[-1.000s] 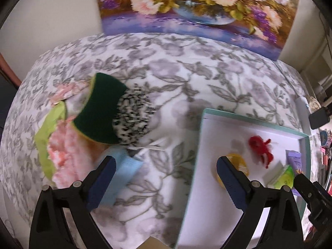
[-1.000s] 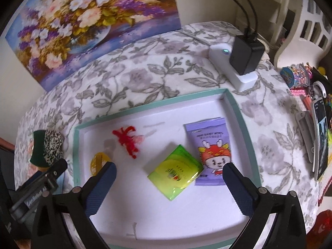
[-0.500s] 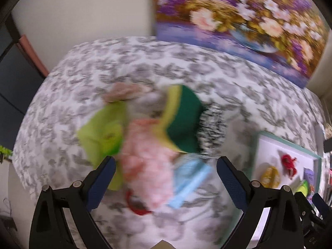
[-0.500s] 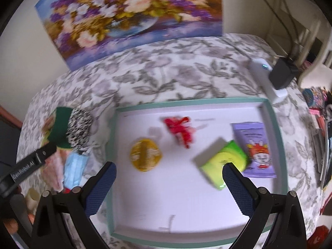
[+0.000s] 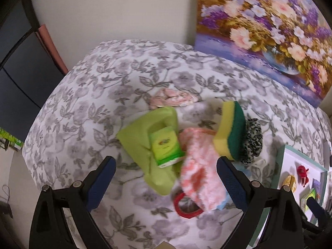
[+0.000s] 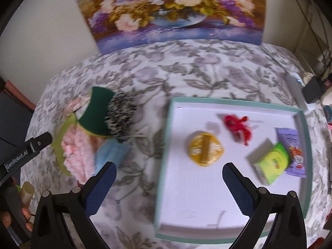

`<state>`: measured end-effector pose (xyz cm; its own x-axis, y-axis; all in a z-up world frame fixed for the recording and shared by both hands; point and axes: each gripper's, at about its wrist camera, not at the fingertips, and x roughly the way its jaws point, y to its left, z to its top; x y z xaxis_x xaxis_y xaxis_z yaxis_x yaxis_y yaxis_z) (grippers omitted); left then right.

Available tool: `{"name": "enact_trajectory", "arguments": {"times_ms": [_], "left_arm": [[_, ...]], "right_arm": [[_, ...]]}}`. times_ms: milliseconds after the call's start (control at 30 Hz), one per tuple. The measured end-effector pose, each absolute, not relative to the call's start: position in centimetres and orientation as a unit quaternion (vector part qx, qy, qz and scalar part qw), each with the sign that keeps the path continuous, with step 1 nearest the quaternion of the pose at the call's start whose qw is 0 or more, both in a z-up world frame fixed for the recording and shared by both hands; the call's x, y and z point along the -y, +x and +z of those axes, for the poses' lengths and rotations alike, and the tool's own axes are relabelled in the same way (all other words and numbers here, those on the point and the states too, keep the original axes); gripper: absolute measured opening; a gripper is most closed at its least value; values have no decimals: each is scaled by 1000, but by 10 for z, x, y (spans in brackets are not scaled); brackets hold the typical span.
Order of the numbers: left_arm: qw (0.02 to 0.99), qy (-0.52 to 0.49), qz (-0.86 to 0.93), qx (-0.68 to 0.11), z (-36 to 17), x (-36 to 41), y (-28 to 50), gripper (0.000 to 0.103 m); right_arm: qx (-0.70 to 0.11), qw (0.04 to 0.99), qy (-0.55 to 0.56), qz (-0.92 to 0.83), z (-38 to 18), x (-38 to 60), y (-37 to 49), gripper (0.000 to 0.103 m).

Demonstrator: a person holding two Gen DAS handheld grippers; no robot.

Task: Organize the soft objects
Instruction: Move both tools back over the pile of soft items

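Red ring, left view only

A floral tablecloth, white with grey leaves and pale mauve blossoms, covers the table across the middle of both views. A flower painting, with pink and purple blooms around a blue vase, leans against the cream wall at the top of the right wrist view and the upper right of the left wrist view. At the right edge of the right wrist view a white power strip holds a black adapter, with cables above it. A dark cabinet fills the left edge of the left wrist view
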<state>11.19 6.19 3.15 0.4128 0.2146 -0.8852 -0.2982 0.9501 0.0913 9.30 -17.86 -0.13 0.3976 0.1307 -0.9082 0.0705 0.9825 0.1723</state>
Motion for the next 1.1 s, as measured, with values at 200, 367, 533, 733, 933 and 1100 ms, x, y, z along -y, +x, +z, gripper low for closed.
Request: {"name": "enact_trajectory", "arguments": {"times_ms": [200, 367, 533, 733, 933, 1100], "left_arm": [[832, -78, 151, -527, 20, -85, 108, 98], [823, -104, 148, -539, 8, -98, 108, 98], [805, -142, 137, -559, -10, -103, 111, 98], [799, -158, 121, -568, -22, -96, 119, 98], [792, -170, 116, -574, -36, -90, 127, 98], [789, -165, 121, -580, -43, -85, 131, 98]], "right_arm": [[-560, 822, 94, 43, -13, 149, 100, 103], [-568, 815, 97, 57, -25, 132, 105, 103], [-573, 808, 114, 78, -39, 120, 113, 103], [-573, 808, 119, 76, -52, 114, 121, 99], [-561, 809, 158, 77, -57, 117, 130, 97], [-553, 813, 168, 72, -64, 113, 135, 90]]}}
